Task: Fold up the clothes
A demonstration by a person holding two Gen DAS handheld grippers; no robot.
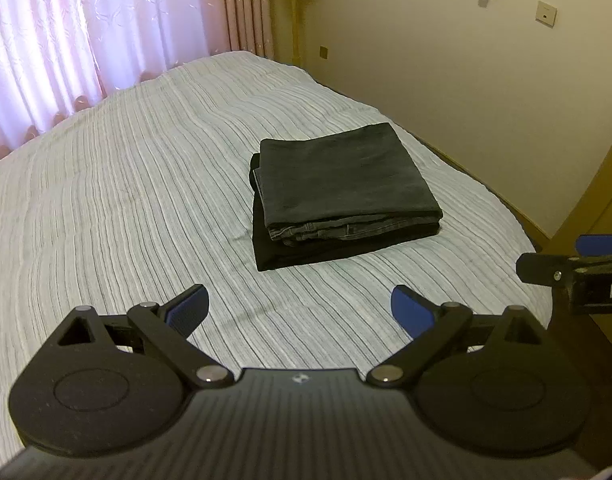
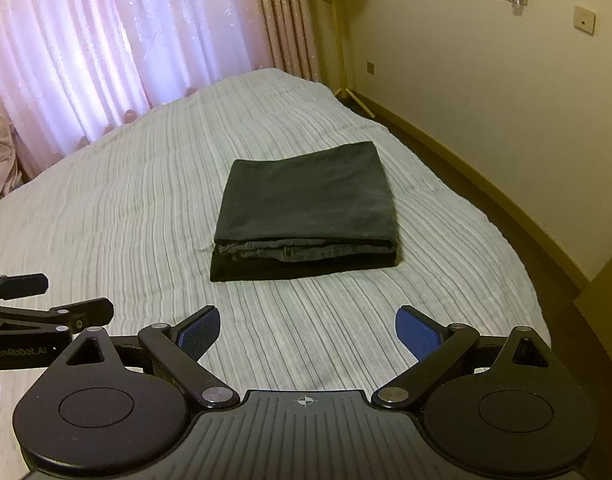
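Observation:
A stack of folded dark clothes lies on the striped bed: dark grey jeans on top of a black garment. It also shows in the right wrist view. My left gripper is open and empty, held above the bed short of the stack. My right gripper is open and empty, also short of the stack. The right gripper shows at the right edge of the left wrist view. The left gripper shows at the left edge of the right wrist view.
Pink curtains hang behind the bed. A cream wall with sockets runs along the right side, with dark floor between it and the bed. A wooden stand is in the corner.

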